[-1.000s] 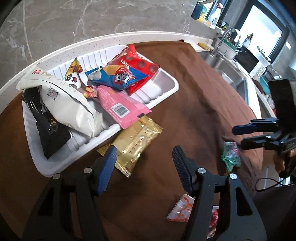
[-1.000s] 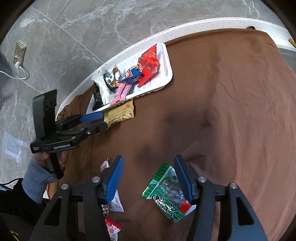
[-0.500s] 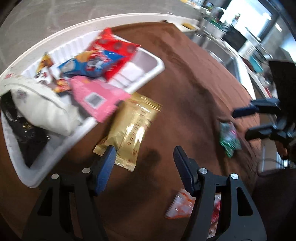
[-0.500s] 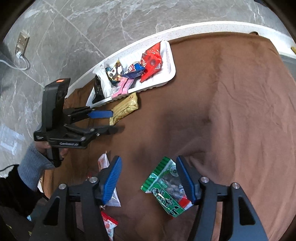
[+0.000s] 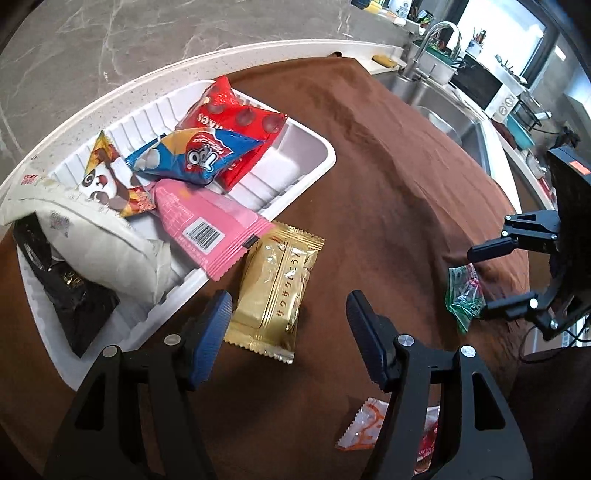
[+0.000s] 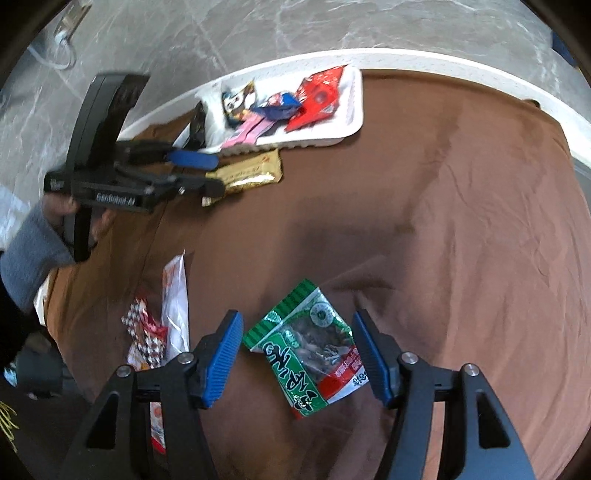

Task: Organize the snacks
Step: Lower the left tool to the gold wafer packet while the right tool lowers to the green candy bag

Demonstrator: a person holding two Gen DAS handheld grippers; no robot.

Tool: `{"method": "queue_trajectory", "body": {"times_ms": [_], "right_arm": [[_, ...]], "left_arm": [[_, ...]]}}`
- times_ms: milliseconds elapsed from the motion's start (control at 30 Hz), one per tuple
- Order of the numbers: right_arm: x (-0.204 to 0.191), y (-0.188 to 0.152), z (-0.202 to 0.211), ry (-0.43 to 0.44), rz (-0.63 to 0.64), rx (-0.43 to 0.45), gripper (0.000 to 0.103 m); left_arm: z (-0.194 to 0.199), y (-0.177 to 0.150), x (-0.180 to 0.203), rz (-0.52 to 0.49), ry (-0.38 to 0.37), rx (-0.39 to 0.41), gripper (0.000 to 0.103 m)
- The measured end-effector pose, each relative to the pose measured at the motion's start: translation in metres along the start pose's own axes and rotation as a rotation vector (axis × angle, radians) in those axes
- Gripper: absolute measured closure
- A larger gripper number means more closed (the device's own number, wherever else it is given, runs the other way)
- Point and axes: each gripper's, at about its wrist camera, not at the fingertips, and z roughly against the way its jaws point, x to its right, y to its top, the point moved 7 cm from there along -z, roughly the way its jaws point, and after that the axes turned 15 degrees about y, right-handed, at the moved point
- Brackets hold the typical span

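A white tray holds several snack packs: red, blue, pink, white and black. A gold snack pack lies on the brown cloth beside the tray. My left gripper is open, with the gold pack's near end between its fingers. My right gripper is open around a green snack pack on the cloth. The tray also shows in the right wrist view, with the left gripper at the gold pack.
Loose red-and-white packs lie at the cloth's left edge; they also show in the left wrist view. A sink and faucet stand beyond the cloth. A marble wall backs the counter.
My left gripper has moved closer to the gold pack, which now sits between its fingers. My right gripper has come down over the green pack. Both stay open.
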Motion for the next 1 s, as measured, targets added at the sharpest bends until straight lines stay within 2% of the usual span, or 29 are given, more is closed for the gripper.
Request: {"method": "queue_trajectory", "body": {"times_ms": [333,433,567,833,867,900,967,1000], "right_arm": [[-0.01,-0.014,-0.017,-0.06,0.157,-0.104,0.038],[-0.009,-0.016,-0.02,-0.062,0.171,-0.122,0.039],[-0.007,-0.019,-0.021,-0.06,0.176,-0.129,0.047],[-0.006,-0.017,-0.021,-0.02,0.154,-0.111,0.05],[-0.005,-0.015,-0.021,-0.013,0.147,-0.106,0.053],[-0.003,-0.012,-0.021,-0.016,0.143,-0.102,0.064],[0.0,-0.011,-0.02,-0.003,0.129,-0.096,0.068],[0.001,-0.009,-0.02,0.011,0.119,-0.091,0.077]], "left_arm": [[-0.017,0.009,0.012,-0.023,0.003,-0.02,0.04],[-0.019,0.009,0.015,-0.033,0.005,-0.022,0.04],[-0.024,0.01,0.02,-0.05,0.02,-0.031,0.04],[-0.035,0.011,0.027,-0.052,0.027,-0.036,0.04],[-0.035,0.012,0.027,-0.051,0.025,-0.035,0.04],[-0.036,0.012,0.027,-0.048,0.022,-0.034,0.04],[-0.037,0.012,0.027,-0.045,0.019,-0.034,0.04],[-0.037,0.012,0.026,-0.043,0.016,-0.033,0.04]]}}
